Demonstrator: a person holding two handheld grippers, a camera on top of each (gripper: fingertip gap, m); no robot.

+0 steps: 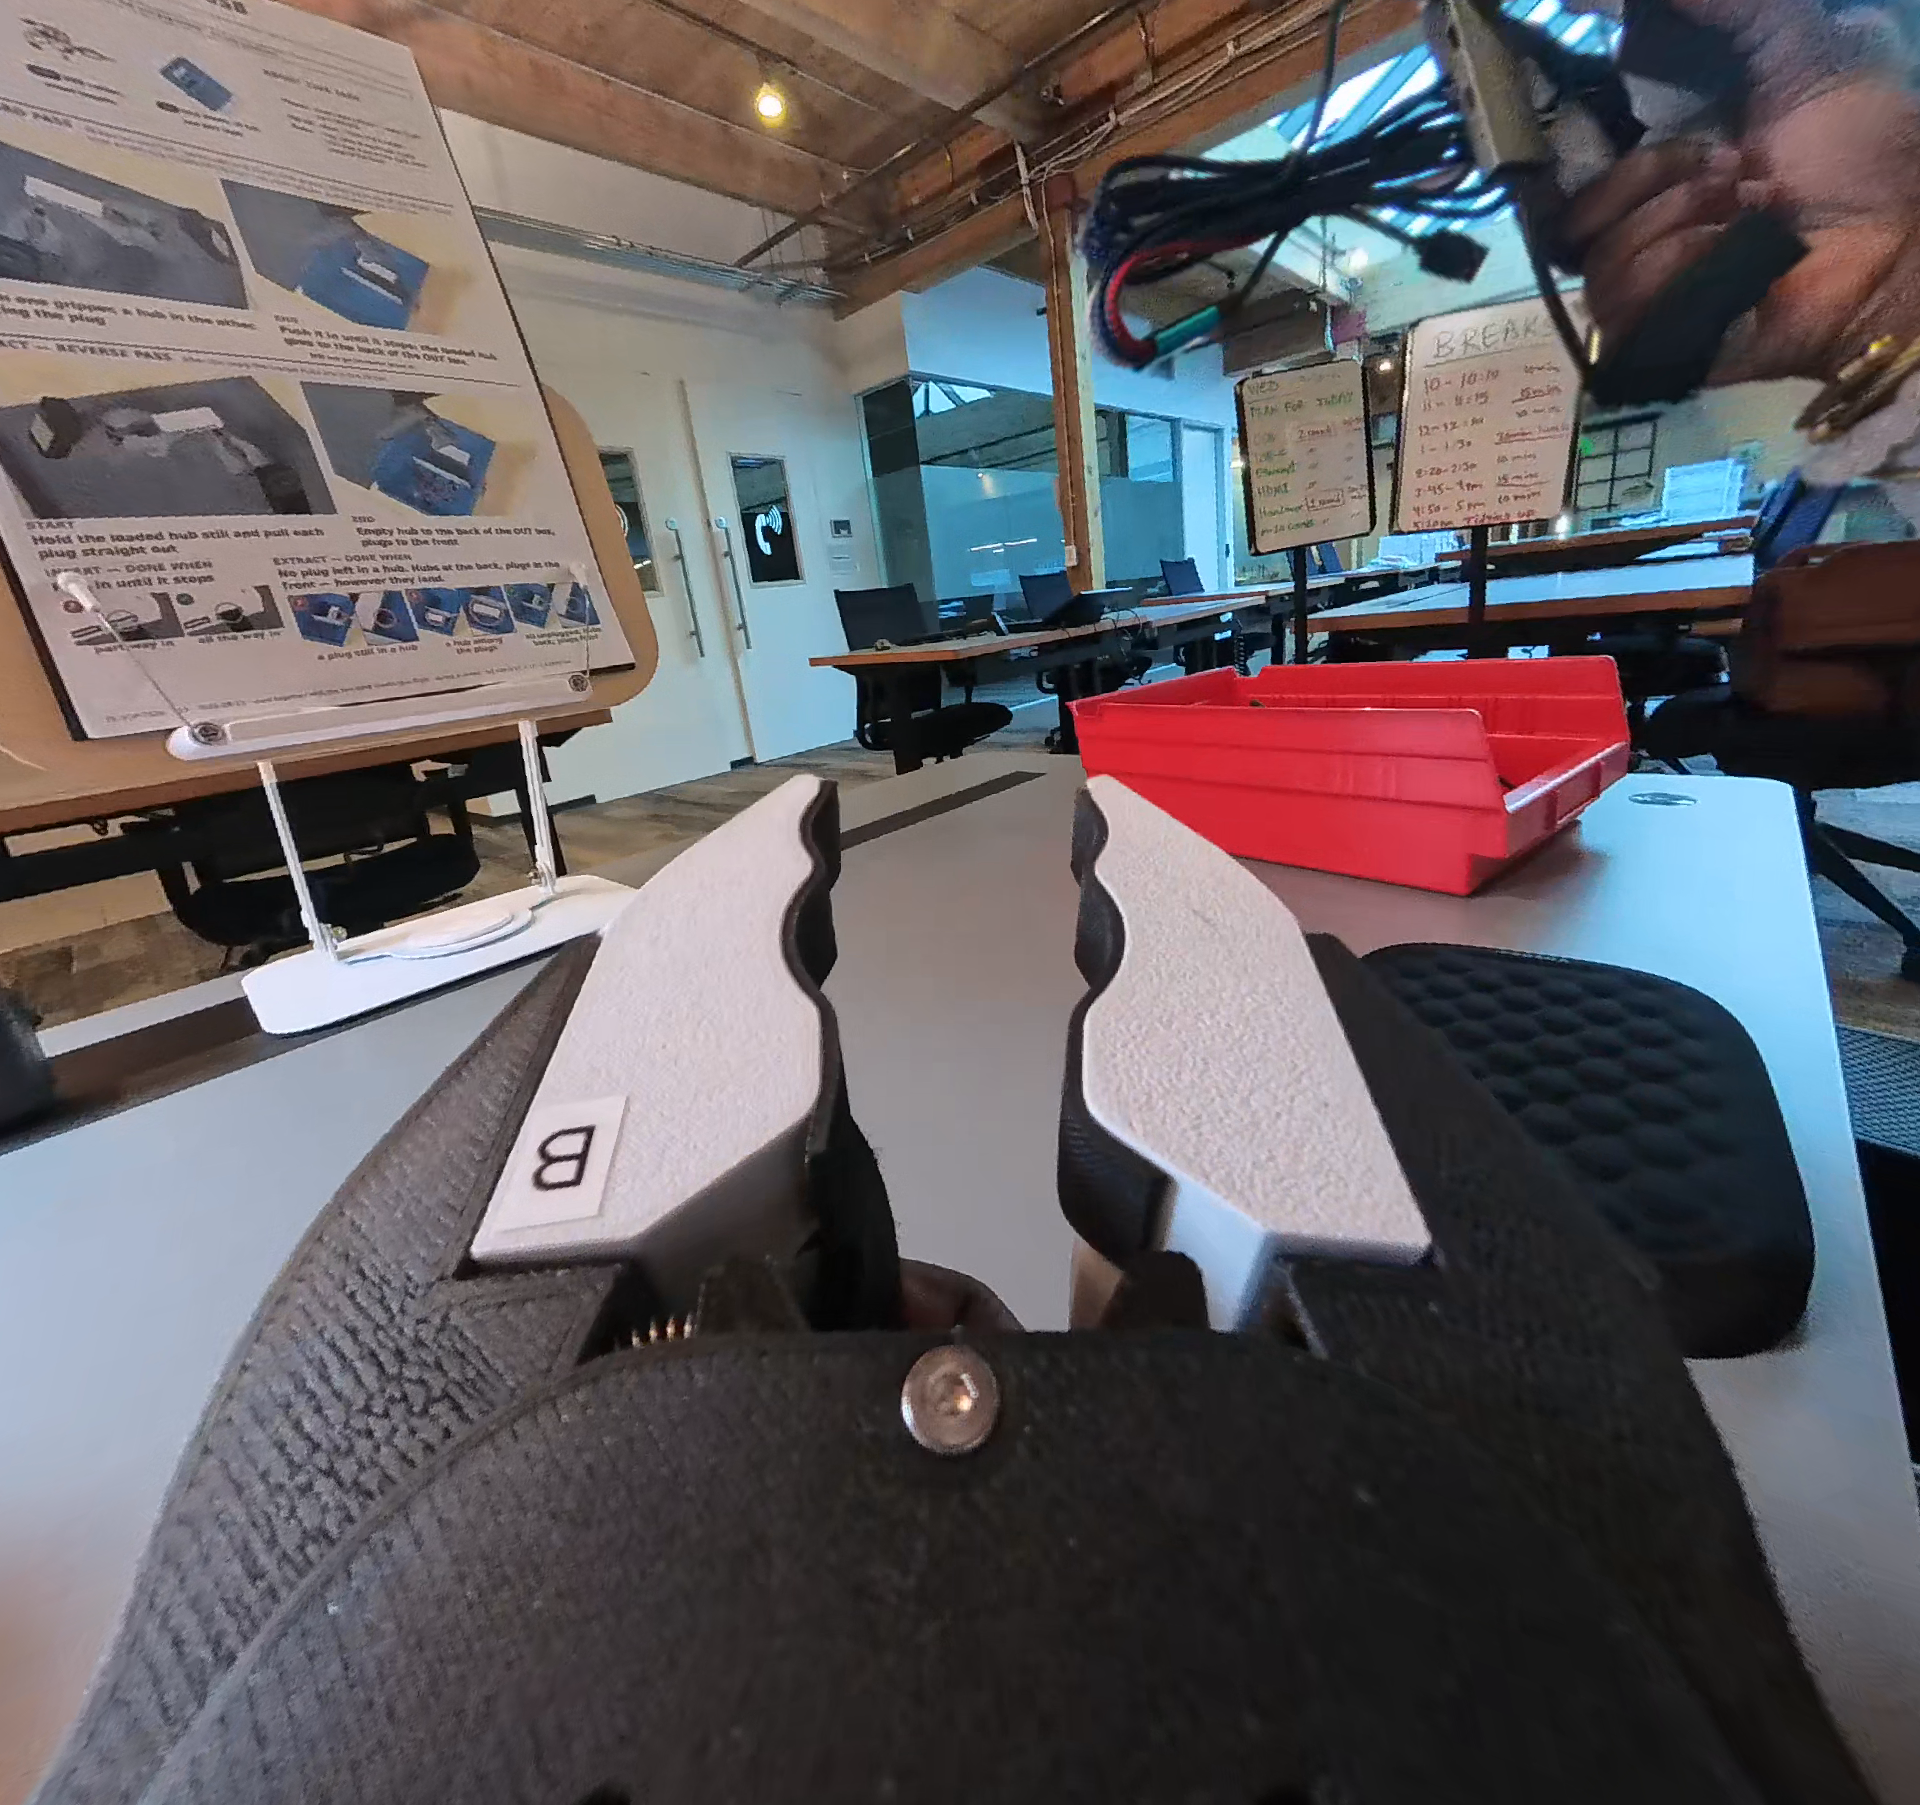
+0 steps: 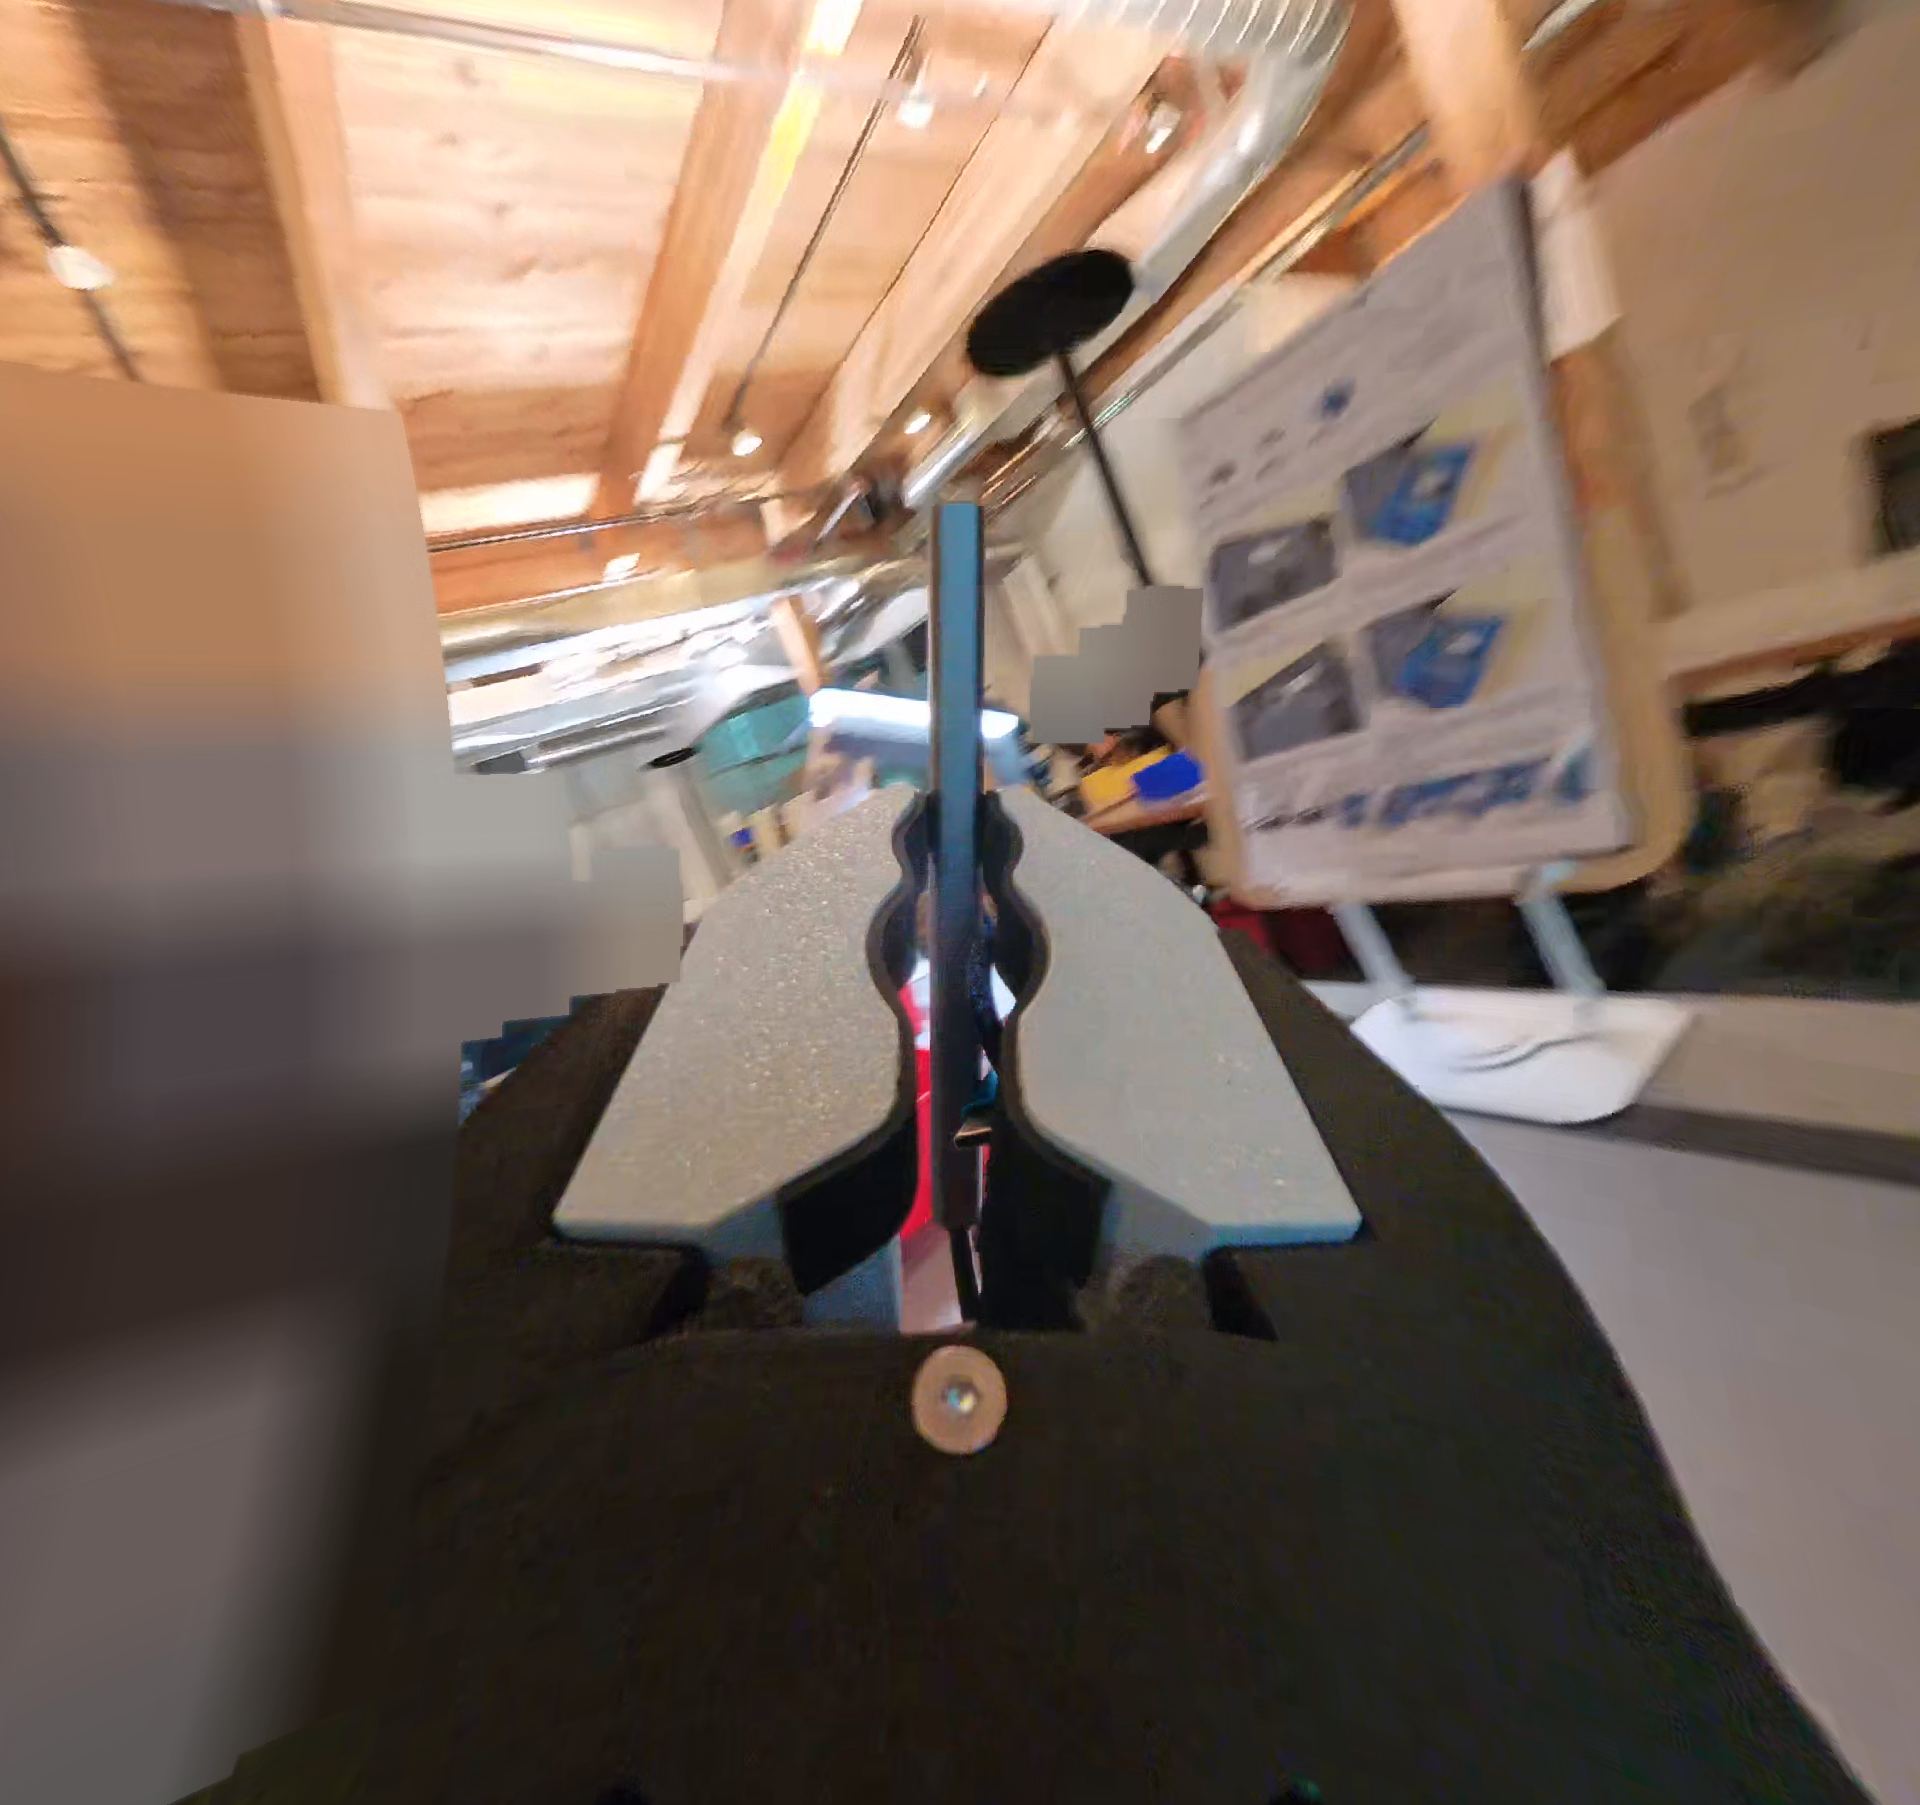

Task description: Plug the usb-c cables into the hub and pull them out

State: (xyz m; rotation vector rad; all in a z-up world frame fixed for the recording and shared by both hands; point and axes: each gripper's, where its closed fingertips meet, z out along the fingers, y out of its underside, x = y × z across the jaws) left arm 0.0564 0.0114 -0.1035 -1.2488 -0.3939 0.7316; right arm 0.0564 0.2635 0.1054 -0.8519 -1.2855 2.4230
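Observation:
My left gripper [image 1: 954, 799] is open and empty, low over the grey table [image 1: 1704, 882]. My right gripper [image 2: 958, 799] is shut on the grey hub [image 2: 957, 675], which stands edge-on between its pads and sticks out past the tips. In the left wrist view the right gripper [image 1: 1558, 93] is raised at the upper right, held by a hand, with the hub [image 1: 1486, 82] in it. A bundle of black, red and blue cables [image 1: 1226, 228] with green-collared plugs hangs from the hub. Which cables are plugged in I cannot tell.
A red bin [image 1: 1351, 768] sits on the table ahead right of the left gripper. A black textured pad [image 1: 1600, 1080] lies to its right. An instruction sheet on a white stand [image 1: 291, 353] stands at the left; it also shows in the right wrist view [image 2: 1403, 633]. Tip to tip, the grippers are about 35 cm apart.

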